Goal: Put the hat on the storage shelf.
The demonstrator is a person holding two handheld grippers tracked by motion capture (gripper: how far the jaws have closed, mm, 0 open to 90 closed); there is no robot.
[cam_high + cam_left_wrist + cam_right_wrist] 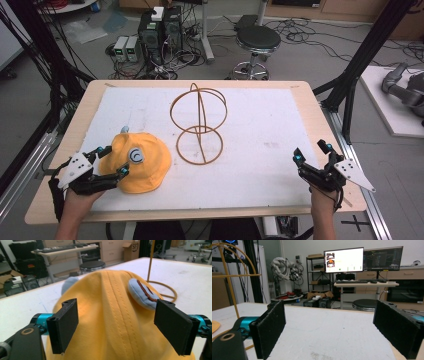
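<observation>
A yellow cap (140,165) with a light blue round patch (135,156) lies on the white mat at the front left. My left gripper (111,161) is open, its jaws standing on either side of the cap's near edge. From the left gripper view the cap (112,322) lies between the two jaws, which stand wide apart, and the patch (142,293) is up on its crown. A gold wire hat stand (199,121) rises at the mat's middle. My right gripper (312,152) is open at the front right with nothing between its jaws.
The white mat (260,125) covers a wooden table (320,120). Behind the table are a stool (256,42), computer boxes (160,30) and floor cables. In the right gripper view the stand's wire (229,277) rises at the left and monitors (362,258) stand far back.
</observation>
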